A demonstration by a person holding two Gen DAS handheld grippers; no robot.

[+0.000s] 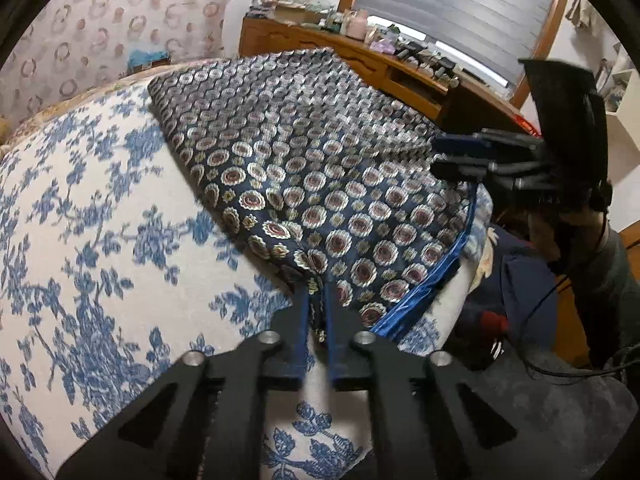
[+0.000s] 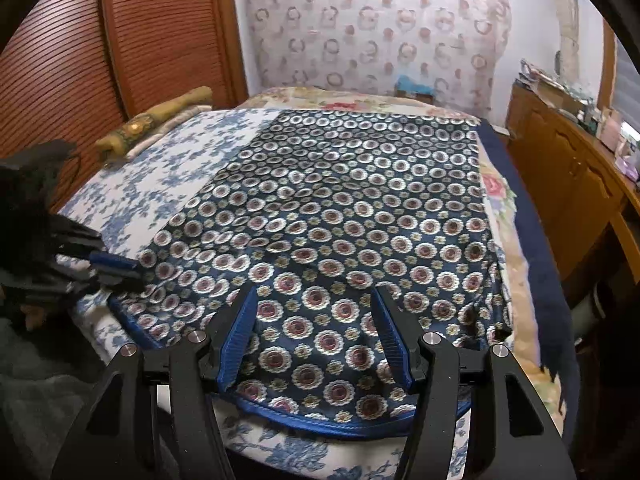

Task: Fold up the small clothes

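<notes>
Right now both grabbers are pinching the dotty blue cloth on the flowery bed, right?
Not both. The left gripper is shut on the cloth, but the right gripper stands open above it, as the right wrist view shows. The cloth does lie on the flowery bed.

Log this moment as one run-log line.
left gripper: shut on patterned cloth corner | right gripper: open above near hem | cloth: flat on floral bedspread

Dresser (image 1: 420, 76) clutter too small to identify, patterned cloth (image 2: 460, 368) corner hidden behind gripper arm
</notes>
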